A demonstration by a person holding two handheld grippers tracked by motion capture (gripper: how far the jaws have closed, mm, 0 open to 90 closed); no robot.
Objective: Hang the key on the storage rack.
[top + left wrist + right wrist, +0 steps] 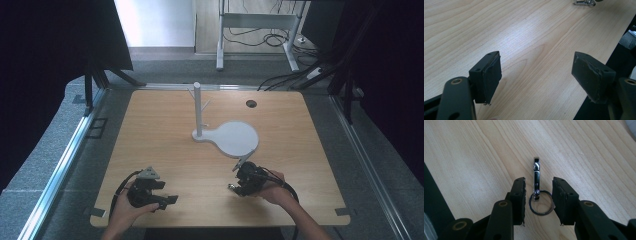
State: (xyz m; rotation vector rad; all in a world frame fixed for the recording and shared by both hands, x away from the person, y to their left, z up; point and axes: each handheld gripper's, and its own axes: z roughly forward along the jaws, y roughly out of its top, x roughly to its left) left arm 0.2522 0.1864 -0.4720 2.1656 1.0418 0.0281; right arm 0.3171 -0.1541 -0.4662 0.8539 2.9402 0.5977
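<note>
A shiny metal key ring (pixel 540 206) with a snap clasp (pixel 536 173) lies flat on the wooden table (pixel 165 135). My right gripper (pixel 539 182) straddles it, with the jaws close on either side of the ring and a small gap left, so it is open. In the high view the right gripper (pixel 236 185) sits at the front right, tips pointing left. My left gripper (pixel 167 201) rests at the front left, open wide with nothing between its pads (pixel 491 72). The key ring (pixel 584 2) glints at the top edge of the left gripper view.
A white stand with a pegged upright post (pixel 197 107) and a round flat base (pixel 236 138) sits mid-table, just beyond the right gripper. A dark cable hole (pixel 251 103) is at the back right. The table's front edge runs close under both hands.
</note>
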